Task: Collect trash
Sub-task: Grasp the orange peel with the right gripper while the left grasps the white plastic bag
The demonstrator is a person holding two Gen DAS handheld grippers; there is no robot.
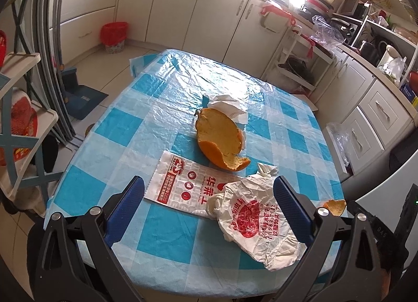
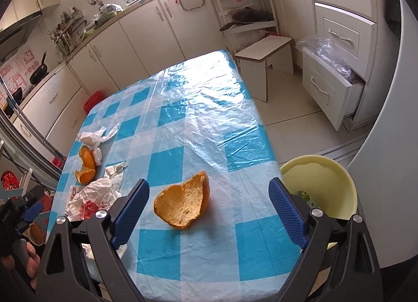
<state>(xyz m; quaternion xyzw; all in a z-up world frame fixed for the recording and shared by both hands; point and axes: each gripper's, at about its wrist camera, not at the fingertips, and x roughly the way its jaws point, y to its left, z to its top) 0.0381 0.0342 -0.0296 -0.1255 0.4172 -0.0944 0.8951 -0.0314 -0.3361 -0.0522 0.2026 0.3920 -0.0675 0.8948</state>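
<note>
A blue checked table holds the trash. In the left wrist view my left gripper is open just above the near edge. Its fingers straddle a flat printed paper bag and a crumpled printed wrapper. Beyond them lie a large orange peel and a white tissue. In the right wrist view my right gripper is open, its fingers on either side of a second orange peel. A pale yellow bowl sits just off the table's right edge.
A red-lined waste bin stands on the floor by the cabinets. A white stool and an open drawer are past the table's far right. Shelving stands at the left. The table's far half is bare.
</note>
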